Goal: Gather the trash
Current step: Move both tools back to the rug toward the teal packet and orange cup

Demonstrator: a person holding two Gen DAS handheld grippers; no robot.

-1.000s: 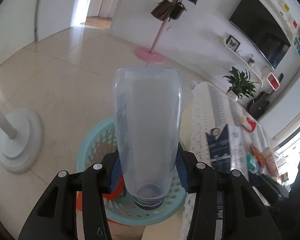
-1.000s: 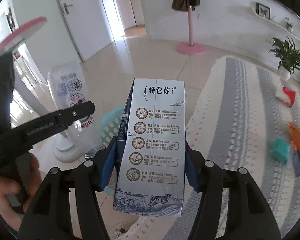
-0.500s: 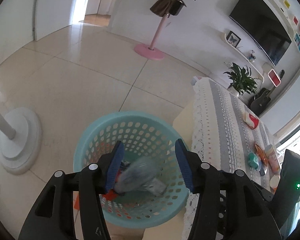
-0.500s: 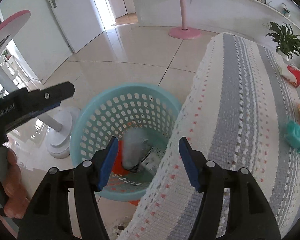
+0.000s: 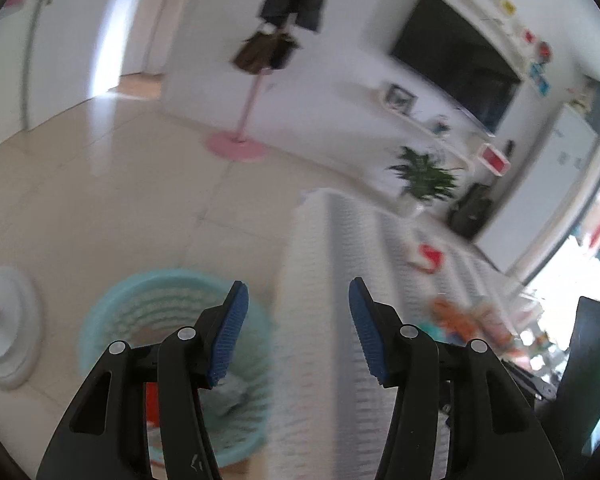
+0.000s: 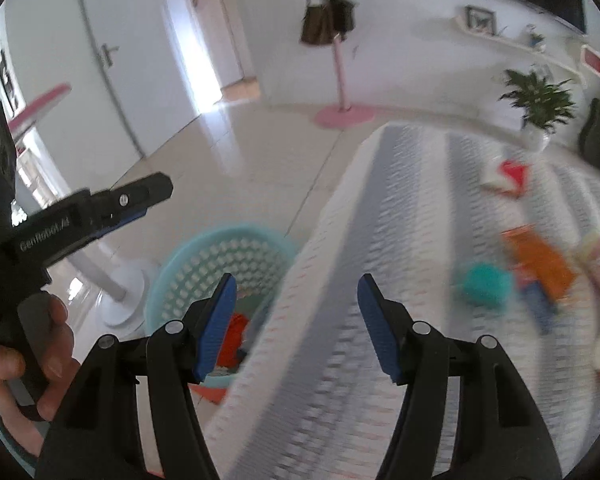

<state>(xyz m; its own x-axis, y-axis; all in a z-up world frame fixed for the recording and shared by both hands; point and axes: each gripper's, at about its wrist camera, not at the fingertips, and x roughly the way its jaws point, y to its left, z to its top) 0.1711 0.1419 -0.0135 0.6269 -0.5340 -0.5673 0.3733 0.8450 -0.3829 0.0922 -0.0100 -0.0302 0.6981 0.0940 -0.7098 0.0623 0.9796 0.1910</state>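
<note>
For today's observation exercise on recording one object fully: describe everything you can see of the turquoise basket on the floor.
The turquoise basket is round, apparently plastic, with walls pierced by rows of small holes and a smooth rim. It stands upright on the pale tiled floor, close beside the cloth-covered table's edge and near a white round stand base. Inside lie red and pale pieces of trash, blurred; the table edge hides its near right side. Neither tool touches it.
</note>
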